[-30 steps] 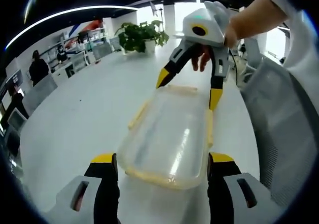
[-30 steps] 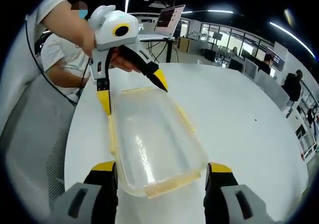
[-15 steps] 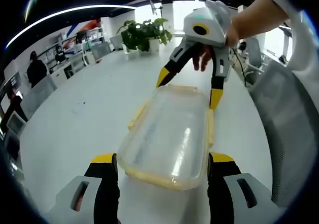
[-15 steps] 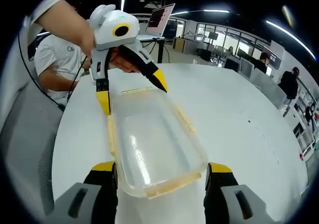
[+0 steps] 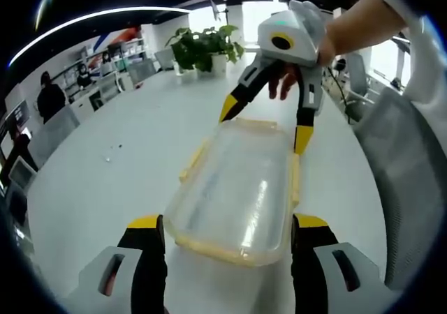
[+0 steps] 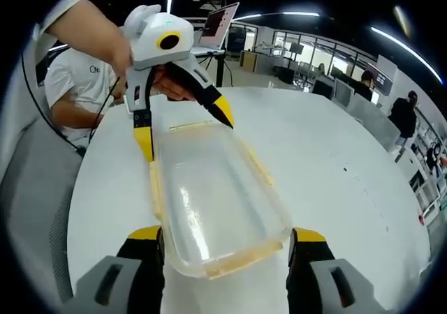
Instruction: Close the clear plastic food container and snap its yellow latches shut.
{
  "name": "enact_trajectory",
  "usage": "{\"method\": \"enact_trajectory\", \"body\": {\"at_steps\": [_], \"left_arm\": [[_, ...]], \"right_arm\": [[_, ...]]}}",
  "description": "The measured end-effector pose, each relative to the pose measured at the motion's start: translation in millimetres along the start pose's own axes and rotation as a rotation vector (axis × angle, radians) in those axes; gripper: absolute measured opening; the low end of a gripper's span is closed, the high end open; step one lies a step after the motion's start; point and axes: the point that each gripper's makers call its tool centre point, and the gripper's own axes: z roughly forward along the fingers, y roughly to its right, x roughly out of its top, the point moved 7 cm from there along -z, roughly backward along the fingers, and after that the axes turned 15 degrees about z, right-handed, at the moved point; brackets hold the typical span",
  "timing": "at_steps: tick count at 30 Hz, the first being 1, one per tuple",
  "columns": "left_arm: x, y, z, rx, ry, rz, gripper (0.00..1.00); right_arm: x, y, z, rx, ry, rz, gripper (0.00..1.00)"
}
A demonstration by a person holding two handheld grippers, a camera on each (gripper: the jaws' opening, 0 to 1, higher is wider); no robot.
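In the left gripper view, the left gripper [image 5: 228, 223] has its jaws spread wide, one yellow-tipped finger [image 5: 145, 225] on each side of the near short end of the clear plastic food container [image 5: 237, 188]. Whether the pads actually press its walls cannot be told; they stand just beside them. The container's long axis runs straight away from these fingers, along the line of the jaws, to the far short end, where the right gripper [image 5: 264, 127] straddles it with its jaws likewise apart.

The right gripper view gives the mirror of this: the right gripper [image 6: 227, 241] is open around its own end of the container [image 6: 209, 202], and the left gripper [image 6: 183, 129], held in a person's hand [image 6: 171, 84], brackets the opposite end. So each gripper is nearest one short end, and the long sides lie between them.

The lid appears already seated on the body. The yellow latches [image 5: 193, 162] along the long sides look flared outward, so they are probably not yet snapped. Judged from this, the coming move turns on shifting a finger from an end to a side latch.

The container rests on a white table [image 5: 112, 160]. No brand or label is readable on the container; a seated person's white shirt [image 6: 87, 84] bears small print too blurred to read.
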Motion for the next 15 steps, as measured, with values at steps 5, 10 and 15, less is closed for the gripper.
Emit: {"method": "enact_trajectory", "body": {"at_steps": [5,10,15], "left_arm": [[3.7,-0.5,-0.5,0.007,0.022,-0.044,0.77],[5.5,1.5,-1.9,0.01,0.006,-0.051,0.9],[6.6,5.9,-6.3,0.006,0.004,-0.097,0.99]], "right_arm": [[-0.8,-0.1,-0.3,-0.009,-0.009,0.003,0.73],[-6.1,-5.1,-0.8,-0.013,-0.044,0.004,0.88],[-7.5,-5.7,-5.1,0.0,-0.043,0.055,0.99]]}}
